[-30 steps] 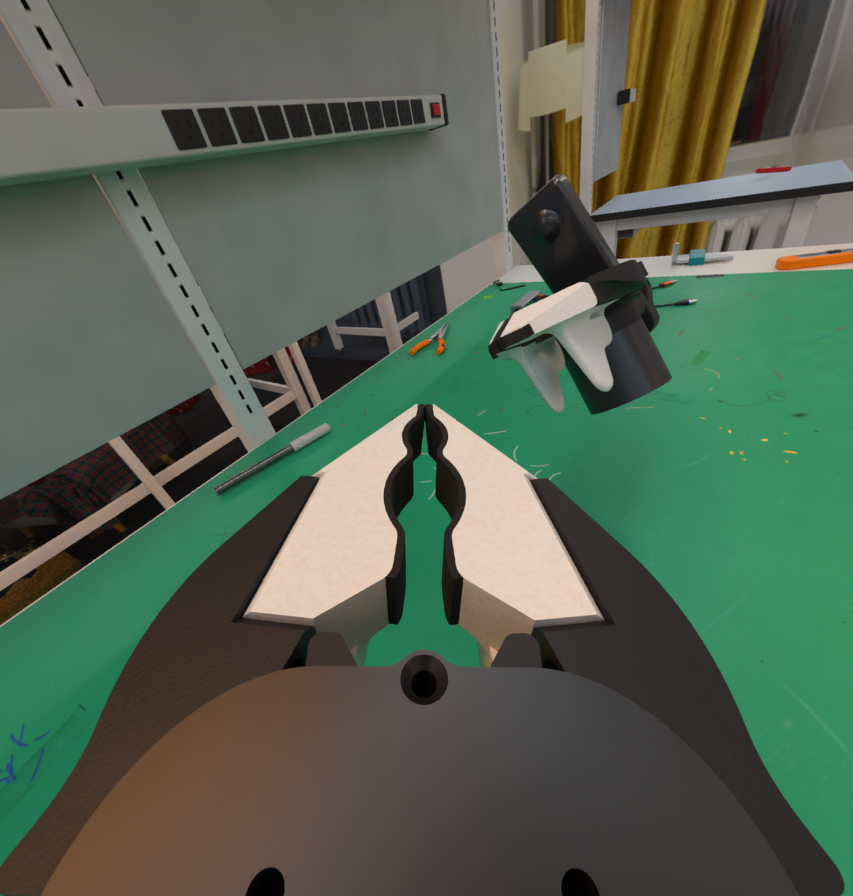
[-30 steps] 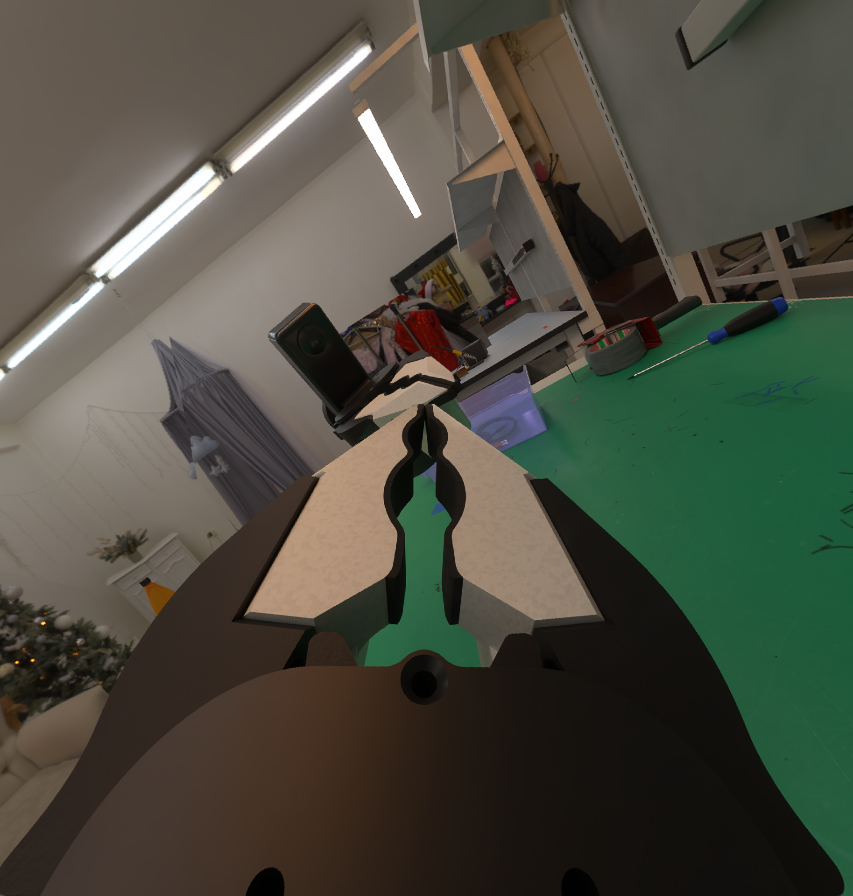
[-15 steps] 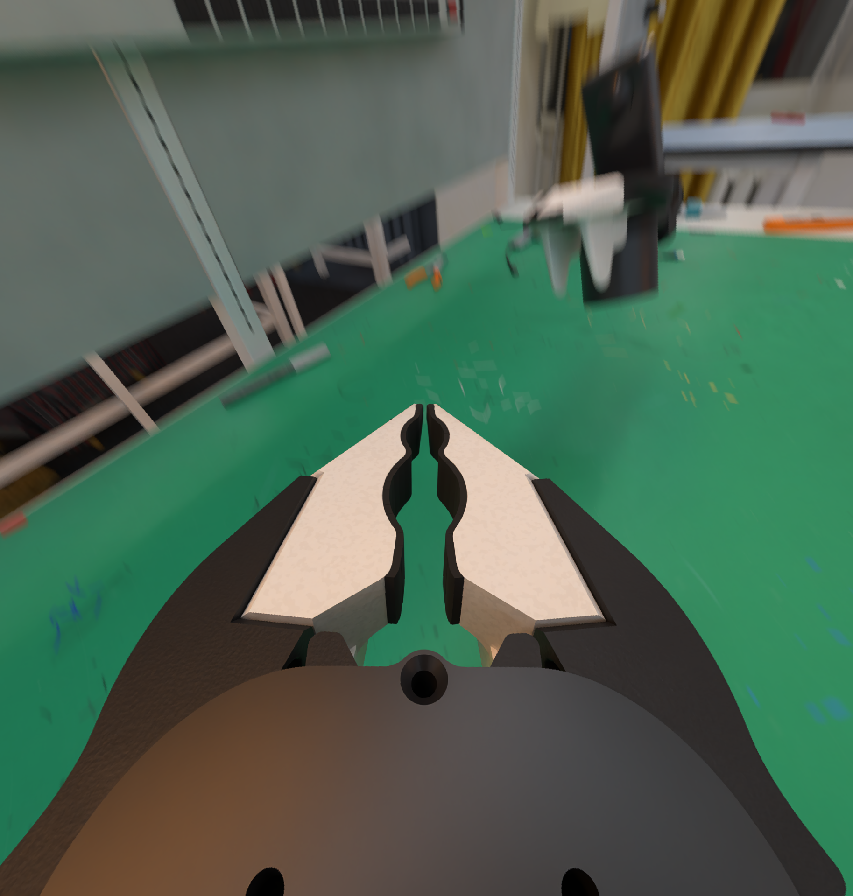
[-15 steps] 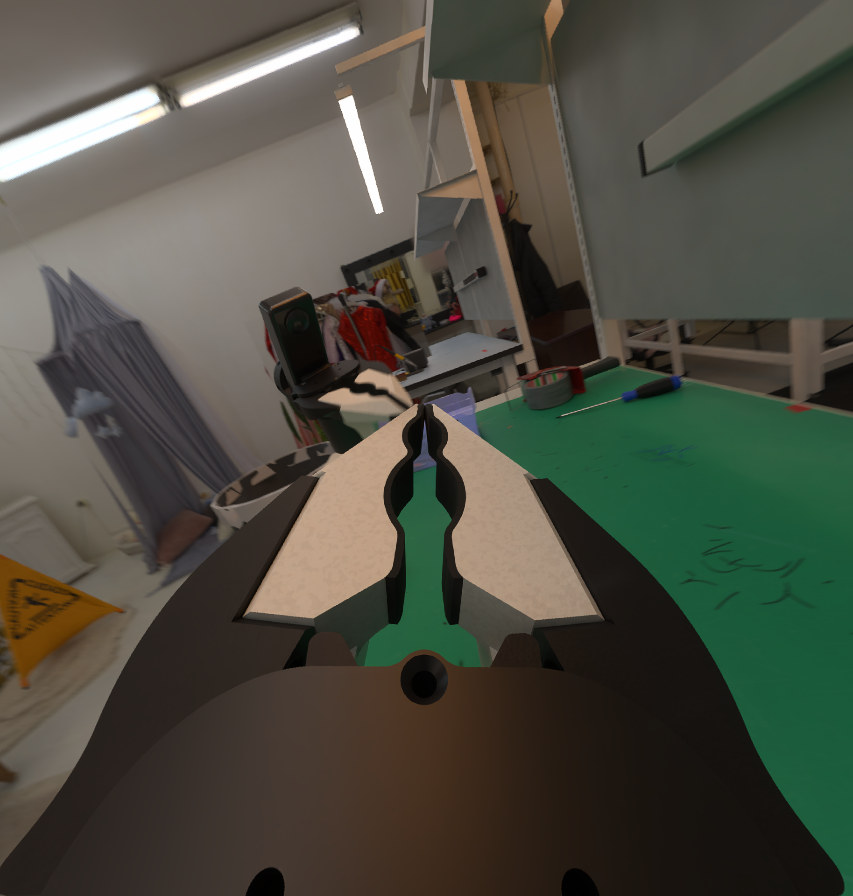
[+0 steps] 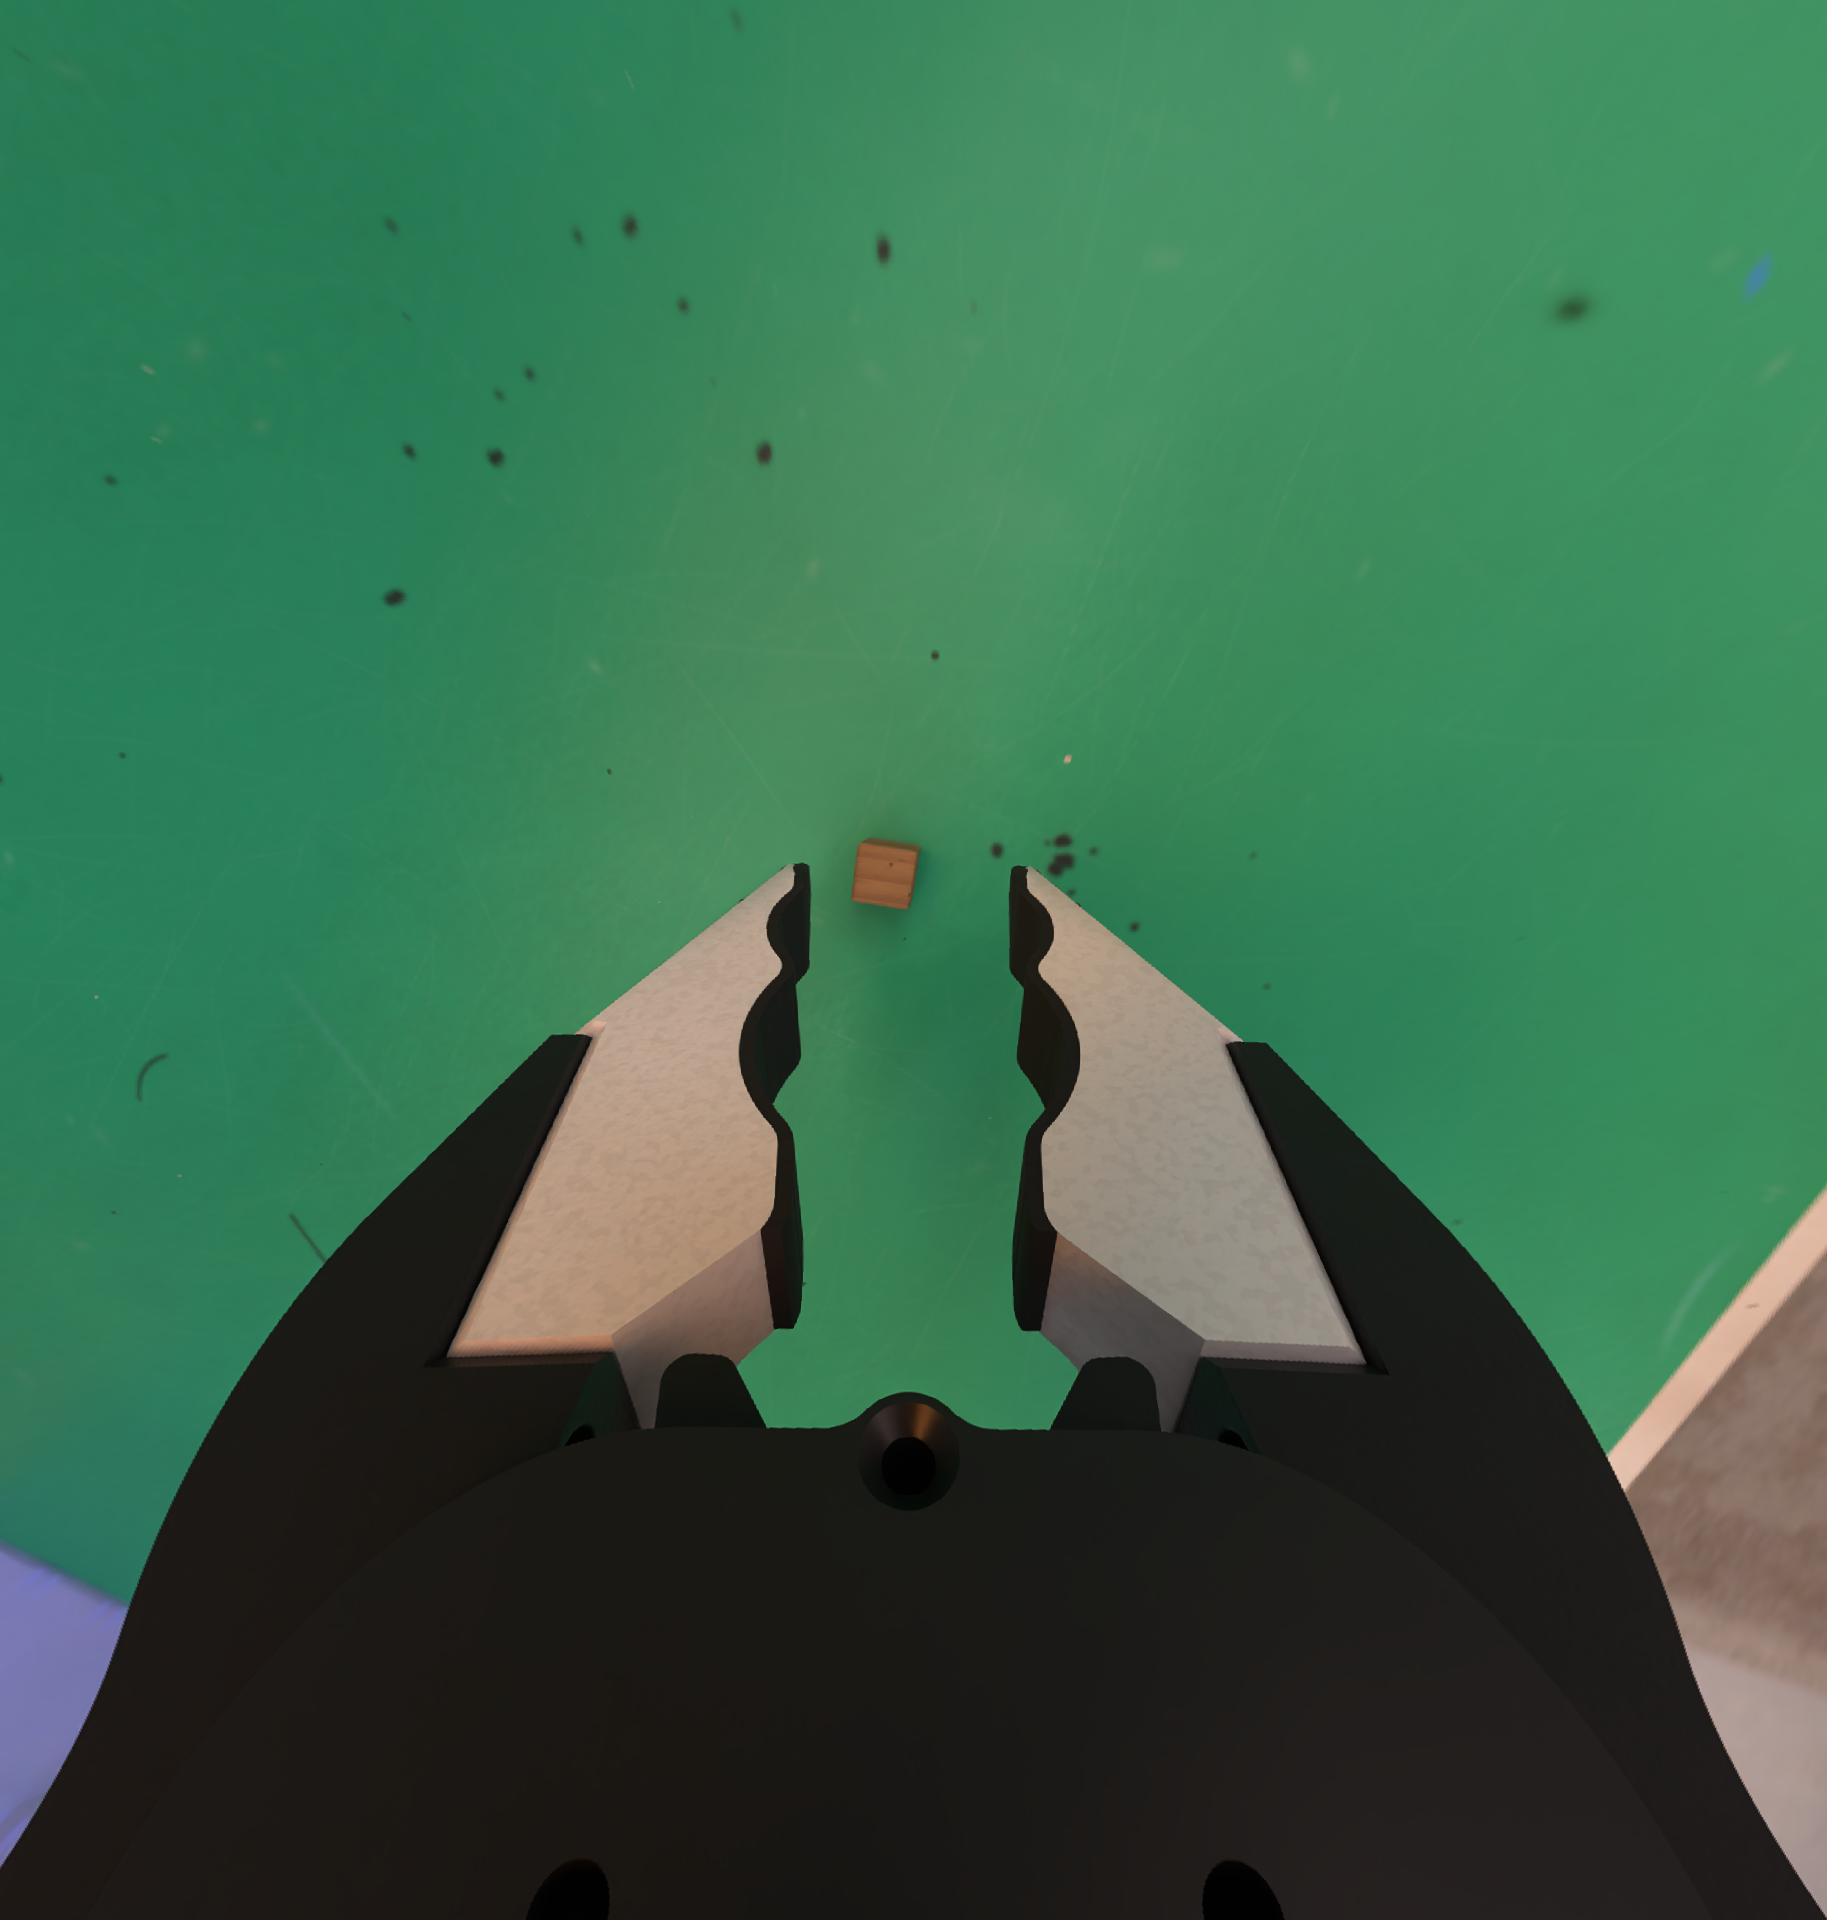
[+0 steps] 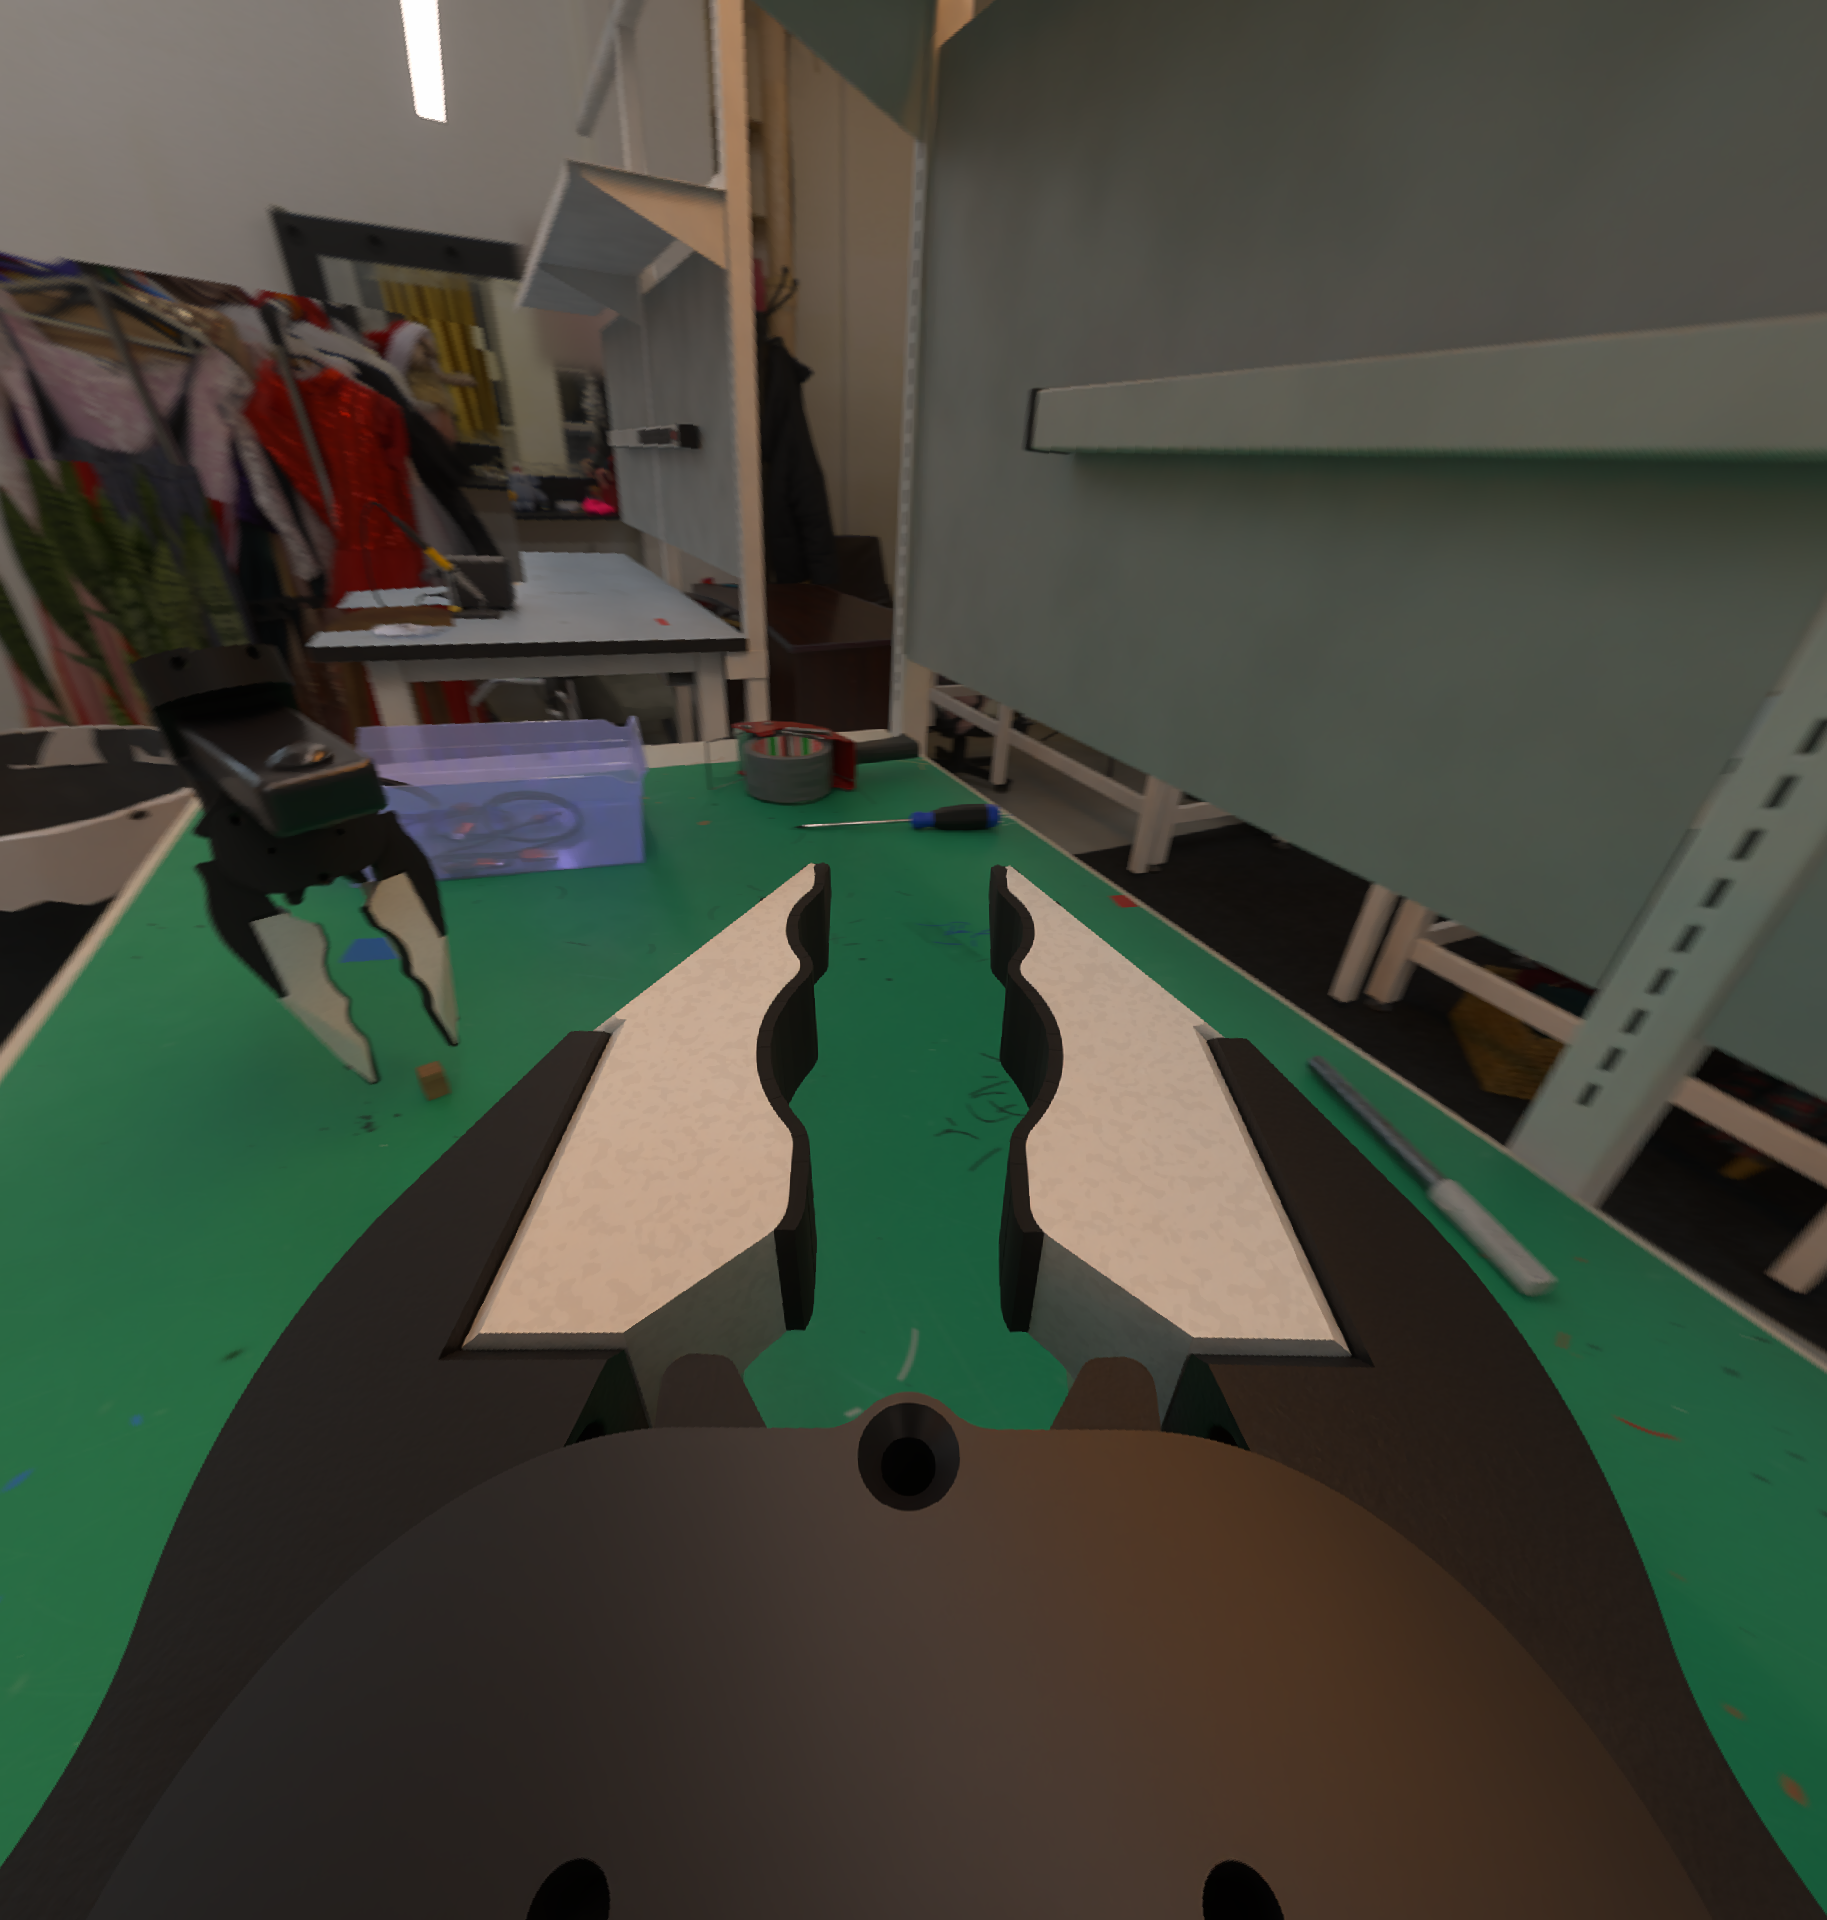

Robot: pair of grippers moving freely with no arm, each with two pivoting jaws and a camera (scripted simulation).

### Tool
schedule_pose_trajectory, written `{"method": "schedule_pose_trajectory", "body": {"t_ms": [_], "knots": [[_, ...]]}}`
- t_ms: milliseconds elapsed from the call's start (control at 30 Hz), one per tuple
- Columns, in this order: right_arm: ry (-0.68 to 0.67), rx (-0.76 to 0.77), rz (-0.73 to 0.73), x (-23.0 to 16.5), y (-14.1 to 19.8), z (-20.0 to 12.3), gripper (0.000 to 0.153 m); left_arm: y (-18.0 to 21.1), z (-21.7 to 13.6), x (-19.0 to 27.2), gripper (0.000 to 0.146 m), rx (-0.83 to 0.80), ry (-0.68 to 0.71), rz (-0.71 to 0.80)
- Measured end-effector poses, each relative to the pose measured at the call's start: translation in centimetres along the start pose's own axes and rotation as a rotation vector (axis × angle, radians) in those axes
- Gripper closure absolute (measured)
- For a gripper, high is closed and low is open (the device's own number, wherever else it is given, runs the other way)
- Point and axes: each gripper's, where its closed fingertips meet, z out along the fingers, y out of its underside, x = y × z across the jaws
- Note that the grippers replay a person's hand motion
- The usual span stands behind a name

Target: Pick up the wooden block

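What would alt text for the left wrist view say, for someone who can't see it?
Looking straight down, the open left gripper hovers over a small wooden block lying on a green table, the block just beyond the fingertips and nearer the left-hand one. Dark specks dot the tabletop, and its pale edge shows at lower right.

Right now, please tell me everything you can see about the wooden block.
The wooden block is a small light-brown cube with faint grain lines. It lies flat on the green table, untouched. The open left gripper hovers above it, the block nearer the left fingertip. Dark specks lie close by.
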Motion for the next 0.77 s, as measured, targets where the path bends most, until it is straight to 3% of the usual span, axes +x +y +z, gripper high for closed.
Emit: {"method": "schedule_pose_trajectory", "body": {"t_ms": [133,433,500,767], "knots": [[0.045,0.024,-0.010,1.1,-1.0,-1.7,0.122,0.9,1.5,-0.3,0.107,-0.113,-0.020,0.069],[0.059,0.033,-0.032,1.5,-1.9,-3.2,0.125,1.3,1.6,-0.6,0.134,-0.189,0.050,0.124],[0.056,0.023,-0.043,1.3,-1.8,-3.1,0.125,0.8,1.3,-0.7,0.134,-0.200,0.052,0.130],[-0.040,-0.101,-0.167,-1.5,0.2,-1.3,0.125,-6.7,-4.2,-2.6,0.134,-0.176,0.055,0.120]]}}
